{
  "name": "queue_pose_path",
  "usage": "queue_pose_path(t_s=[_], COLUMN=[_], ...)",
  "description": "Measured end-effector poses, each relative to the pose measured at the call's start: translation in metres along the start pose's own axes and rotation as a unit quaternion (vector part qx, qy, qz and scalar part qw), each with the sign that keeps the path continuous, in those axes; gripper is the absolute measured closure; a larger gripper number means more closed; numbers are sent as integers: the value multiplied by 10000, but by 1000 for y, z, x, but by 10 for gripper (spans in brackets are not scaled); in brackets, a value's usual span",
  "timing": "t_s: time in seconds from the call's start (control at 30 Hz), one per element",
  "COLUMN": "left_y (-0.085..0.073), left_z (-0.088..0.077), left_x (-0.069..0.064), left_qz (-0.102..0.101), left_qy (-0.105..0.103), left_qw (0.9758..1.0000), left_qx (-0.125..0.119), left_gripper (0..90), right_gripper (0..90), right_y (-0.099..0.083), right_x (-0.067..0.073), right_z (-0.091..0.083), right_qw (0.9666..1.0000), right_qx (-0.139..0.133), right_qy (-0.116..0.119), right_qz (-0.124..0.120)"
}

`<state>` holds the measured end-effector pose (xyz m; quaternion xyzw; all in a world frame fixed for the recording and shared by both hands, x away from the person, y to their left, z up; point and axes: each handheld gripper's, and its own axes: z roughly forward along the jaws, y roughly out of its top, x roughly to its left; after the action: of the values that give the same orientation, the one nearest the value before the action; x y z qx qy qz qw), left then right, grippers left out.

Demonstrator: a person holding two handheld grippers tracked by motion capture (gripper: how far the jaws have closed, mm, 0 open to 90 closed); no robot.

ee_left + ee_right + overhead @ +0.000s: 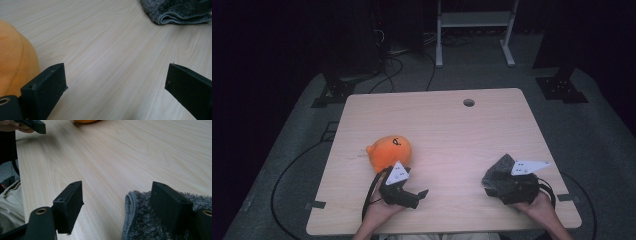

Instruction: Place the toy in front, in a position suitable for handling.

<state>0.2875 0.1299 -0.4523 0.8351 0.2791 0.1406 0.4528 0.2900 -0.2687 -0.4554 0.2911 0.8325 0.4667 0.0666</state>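
On the pale wood-grain worktop [447, 125], a round orange plush toy [390, 151] with a small black face mark sits left of centre in the high view, and a folded dark grey terry cloth [501, 175] lies at the lower right. The left claw [414, 196], at the lower left just below the toy, has its jaws spread wide with bare worktop between them; the toy bulges at the left edge of the left gripper view. The right claw [117, 202] also stands open, one jaw over the cloth, the other over bare wood, gripping nothing.
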Motion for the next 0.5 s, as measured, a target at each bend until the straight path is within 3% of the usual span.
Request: queue_pose_path(t_s=[0.37,0.43,0.5], left_y=[5,11,15], left_z=[-9,-12,-16], left_x=[5,8,10], left_qz=[-13,-72,-78], left_qy=[104,-20,-9], left_qw=[9999,9998,9996], left_qx=[-120,-187,-274], left_gripper=[28,28,28], right_gripper=[255,255,254], right_y=[0,1,1], right_x=[1,1,0], right_z=[0,0,-1], right_qw=[10000,10000,10000], right_qx=[-14,-30,-48], right_qy=[25,33,37], right_qz=[5,22,37])
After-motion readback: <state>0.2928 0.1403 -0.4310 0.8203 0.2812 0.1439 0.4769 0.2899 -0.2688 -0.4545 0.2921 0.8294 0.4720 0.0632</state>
